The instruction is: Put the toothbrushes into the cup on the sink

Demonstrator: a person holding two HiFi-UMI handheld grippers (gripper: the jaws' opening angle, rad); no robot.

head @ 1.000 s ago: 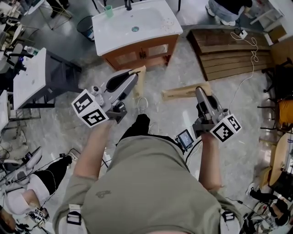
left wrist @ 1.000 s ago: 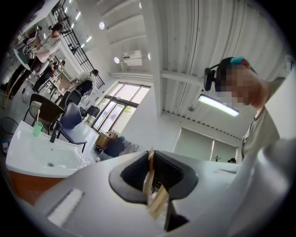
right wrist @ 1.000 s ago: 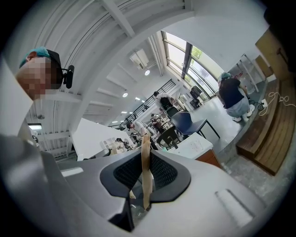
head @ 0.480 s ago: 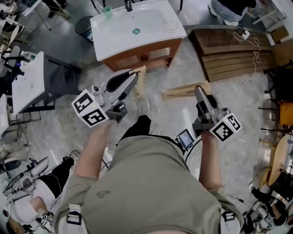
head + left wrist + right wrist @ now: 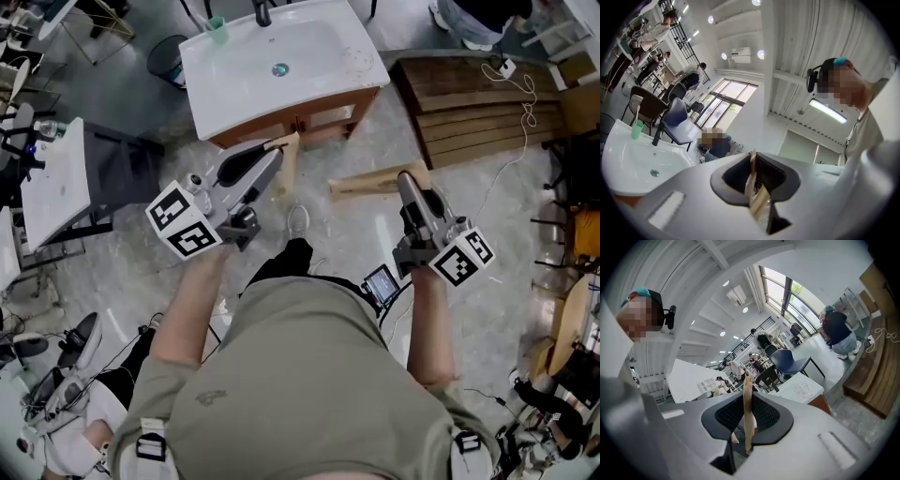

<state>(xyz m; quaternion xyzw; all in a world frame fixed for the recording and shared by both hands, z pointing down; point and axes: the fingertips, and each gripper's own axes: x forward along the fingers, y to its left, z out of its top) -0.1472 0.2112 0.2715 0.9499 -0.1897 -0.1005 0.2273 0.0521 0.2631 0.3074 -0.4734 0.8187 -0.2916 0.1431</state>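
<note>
The white sink point(image 5: 281, 56) on its wooden cabinet stands at the top of the head view. A green cup point(image 5: 217, 28) sits at its back left corner, next to the dark tap point(image 5: 262, 11). My left gripper point(image 5: 272, 155) is shut on a long tan toothbrush pack point(image 5: 287, 167), held above the floor short of the cabinet. My right gripper point(image 5: 405, 180) is shut on a second tan toothbrush pack point(image 5: 370, 186) that sticks out to the left. In the left gripper view the cup point(image 5: 637, 130) holds one toothbrush point(image 5: 638, 111), and the pack point(image 5: 753, 185) is pinched edge-on. The right gripper view shows its pack point(image 5: 747, 420) likewise.
A stack of wooden pallets point(image 5: 469, 103) with a white cable lies right of the sink. A white table point(image 5: 56, 183) stands at the left, a dark bin point(image 5: 173, 52) behind it. A person's legs point(image 5: 66, 412) and cables are on the floor at the lower left.
The sink has slid lower and grown in the head view as I come closer to it. Both grippers keep their hold and their place in the view.
</note>
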